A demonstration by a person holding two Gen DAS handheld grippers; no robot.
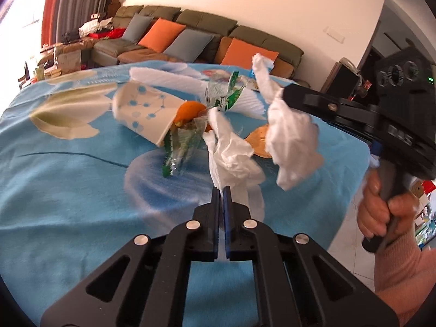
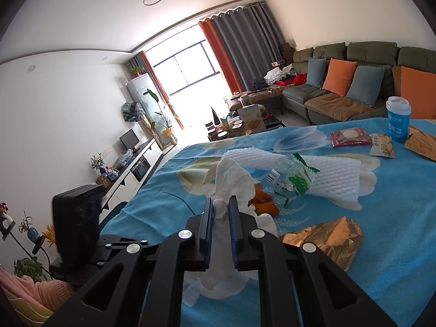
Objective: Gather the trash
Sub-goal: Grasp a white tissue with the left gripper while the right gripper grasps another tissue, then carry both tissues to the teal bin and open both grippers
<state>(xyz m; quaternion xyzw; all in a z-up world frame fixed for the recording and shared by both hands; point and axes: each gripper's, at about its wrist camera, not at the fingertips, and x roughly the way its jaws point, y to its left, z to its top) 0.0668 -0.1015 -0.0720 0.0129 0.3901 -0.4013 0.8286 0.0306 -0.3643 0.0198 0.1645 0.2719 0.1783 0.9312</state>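
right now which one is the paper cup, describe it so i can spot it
On the blue flowered blanket, look in the litter pile at its middle. The paper cup lies on its side left of the orange peel and crumpled tissue; it alone is a rigid white cone printed with blue linked dots.

We see a table covered with a blue flowered cloth (image 2: 395, 245). On it lie a tipped paper cup (image 1: 144, 111), orange peel (image 2: 263, 204), white foam netting (image 2: 335, 174), snack wrappers (image 2: 327, 238) and a blue upright cup (image 2: 398, 118).
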